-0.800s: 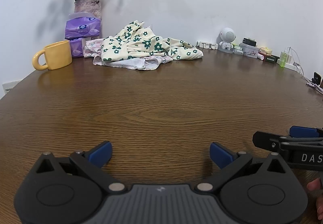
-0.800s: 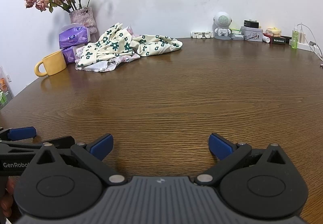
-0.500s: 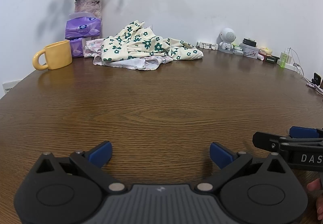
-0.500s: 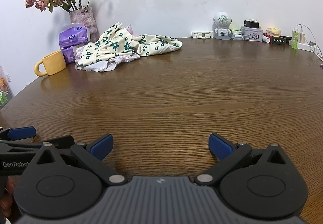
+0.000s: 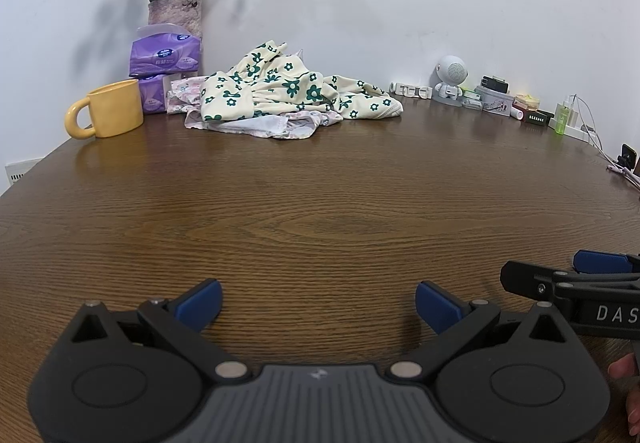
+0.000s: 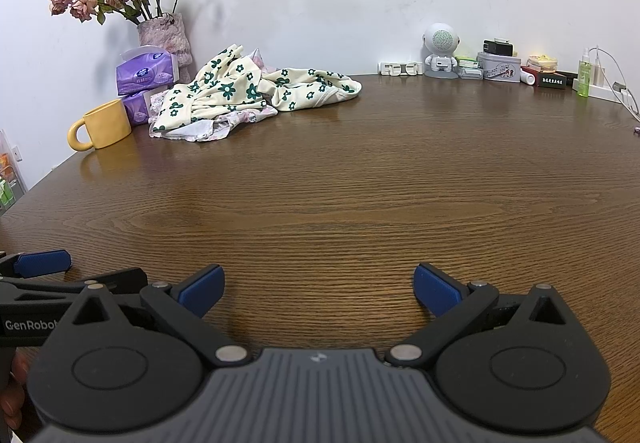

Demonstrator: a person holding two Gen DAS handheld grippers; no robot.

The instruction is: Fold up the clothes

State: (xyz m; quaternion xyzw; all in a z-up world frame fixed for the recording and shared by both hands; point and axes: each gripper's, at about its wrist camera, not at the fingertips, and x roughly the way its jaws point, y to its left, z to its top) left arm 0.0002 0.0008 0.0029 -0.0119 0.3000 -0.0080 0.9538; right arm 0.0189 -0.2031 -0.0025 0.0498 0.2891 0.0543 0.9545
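A crumpled cream garment with green flowers [image 5: 288,91] lies on a pale pink-patterned piece [image 5: 276,125] at the far side of the brown wooden table [image 5: 320,203]. The pile also shows in the right wrist view [image 6: 240,91]. My left gripper [image 5: 318,303] is open and empty, low over the near table edge, far from the clothes. My right gripper [image 6: 318,289] is open and empty beside it. The right gripper's side shows in the left wrist view [image 5: 580,279]; the left gripper's side shows in the right wrist view [image 6: 48,275].
A yellow mug [image 5: 108,113], purple tissue packs [image 5: 164,61] and a vase of dried roses [image 5: 174,9] stand left of the clothes. A white robot figure [image 5: 450,81], small boxes, a green bottle [image 5: 562,119] and cables line the back right.
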